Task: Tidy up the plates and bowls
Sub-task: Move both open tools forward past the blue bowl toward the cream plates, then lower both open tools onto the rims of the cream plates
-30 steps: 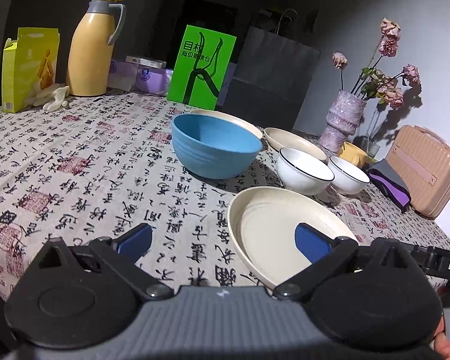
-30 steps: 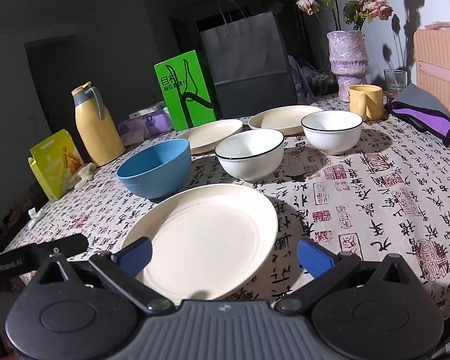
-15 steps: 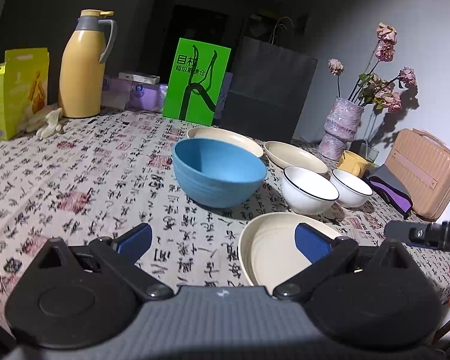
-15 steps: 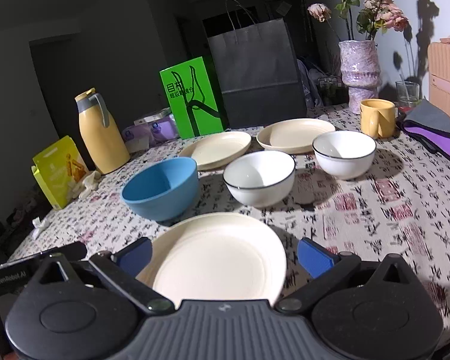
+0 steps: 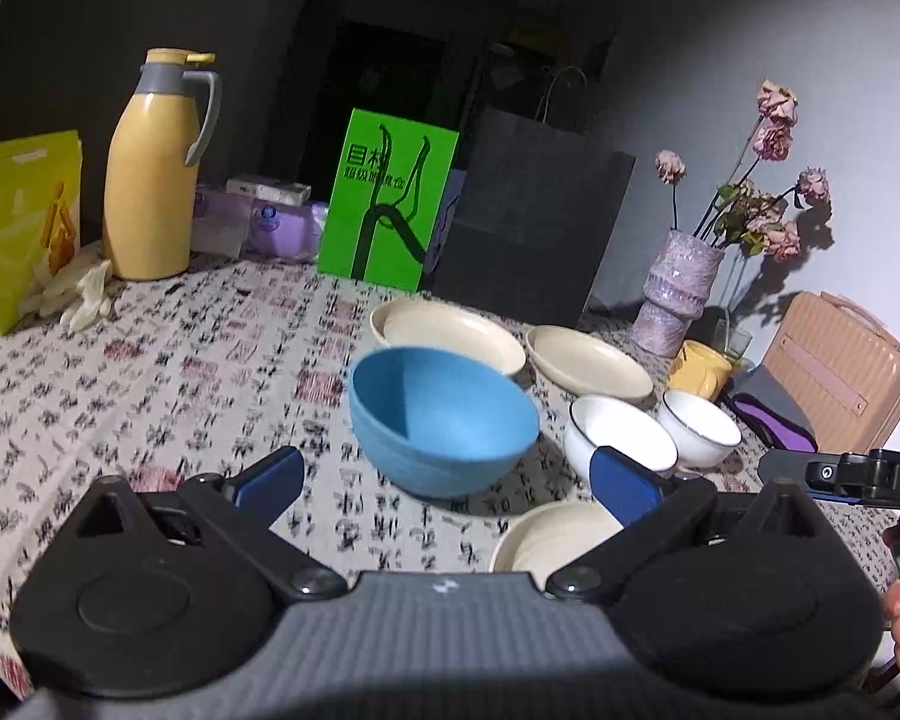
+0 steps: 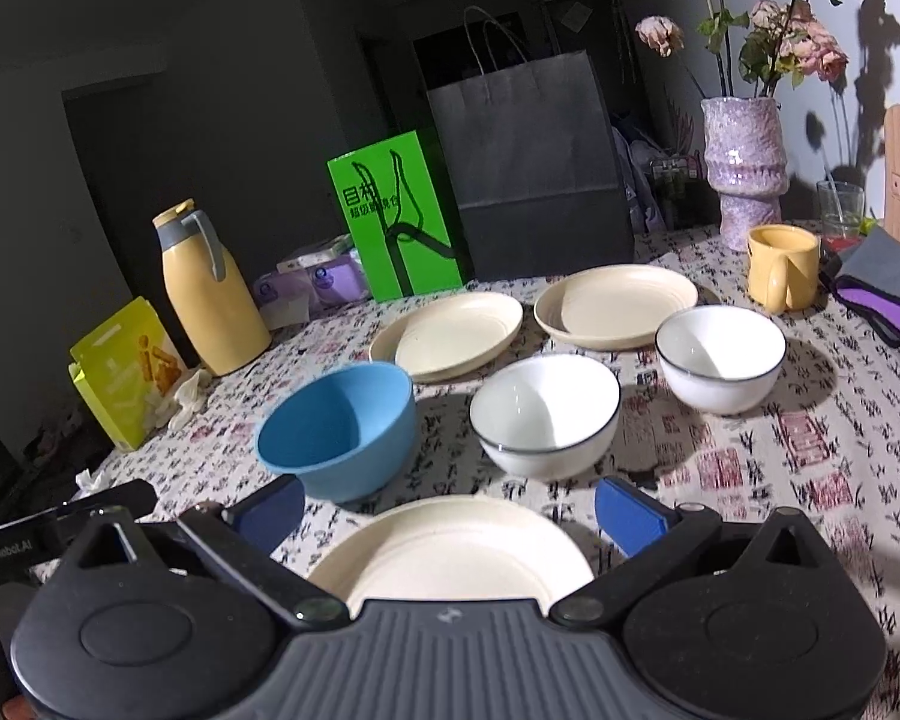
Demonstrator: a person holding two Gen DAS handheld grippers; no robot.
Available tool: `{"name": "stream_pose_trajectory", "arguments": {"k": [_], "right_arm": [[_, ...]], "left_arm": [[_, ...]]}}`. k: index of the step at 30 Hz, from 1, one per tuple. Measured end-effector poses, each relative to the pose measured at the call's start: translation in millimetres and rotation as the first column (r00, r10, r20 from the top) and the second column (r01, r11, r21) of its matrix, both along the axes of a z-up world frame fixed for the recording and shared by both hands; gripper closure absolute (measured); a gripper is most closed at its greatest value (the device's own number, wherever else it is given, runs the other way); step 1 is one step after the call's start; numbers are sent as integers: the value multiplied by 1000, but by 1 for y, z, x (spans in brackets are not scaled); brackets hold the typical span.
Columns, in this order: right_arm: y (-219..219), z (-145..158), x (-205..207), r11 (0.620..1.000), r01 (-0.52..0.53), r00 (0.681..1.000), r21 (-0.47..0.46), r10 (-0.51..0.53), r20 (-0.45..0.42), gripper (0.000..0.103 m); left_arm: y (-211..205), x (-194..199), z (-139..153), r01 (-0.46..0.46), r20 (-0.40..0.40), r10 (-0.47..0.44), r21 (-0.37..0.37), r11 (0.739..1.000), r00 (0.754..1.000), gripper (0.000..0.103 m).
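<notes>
Three cream plates [image 6: 450, 546], blue bowl [image 6: 339, 426], two black-rimmed white bowls [image 6: 546, 414]; all upright, unstacked

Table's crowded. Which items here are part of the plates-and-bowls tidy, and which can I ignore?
Job: near cream plate, two far cream plates, blue bowl, two white bowls.

Ignore: yellow mug, yellow flask, vase, green box, black bag.
</notes>
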State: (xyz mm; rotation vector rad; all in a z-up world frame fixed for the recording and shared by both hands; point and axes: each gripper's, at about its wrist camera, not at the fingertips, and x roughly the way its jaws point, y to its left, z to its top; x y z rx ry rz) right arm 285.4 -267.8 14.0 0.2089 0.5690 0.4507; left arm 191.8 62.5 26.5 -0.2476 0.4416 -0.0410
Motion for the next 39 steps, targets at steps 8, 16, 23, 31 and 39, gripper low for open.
{"name": "stream_pose_trajectory", "arguments": {"k": [8, 16, 23, 31, 39], "right_arm": [[2, 21, 21, 1000, 16, 1000, 5, -16, 14, 0], [8, 37, 47, 999, 47, 999, -12, -46, 22, 0], [18, 51, 77, 997, 79, 997, -20, -79, 12, 0], [30, 60, 109, 993, 113, 994, -26, -113, -1, 0], [39, 60, 138, 987, 154, 987, -36, -156, -41, 0]], "left_arm": [[3, 22, 28, 17, 47, -18, 8, 1000, 999, 0], [11, 60, 50, 10, 33, -10, 2, 1000, 999, 0], [26, 102, 71, 36, -11, -37, -54, 998, 999, 0], [38, 138, 97, 107, 21, -105, -66, 992, 994, 0], [52, 178, 110, 134, 34, -131, -137, 981, 991, 0]]}}
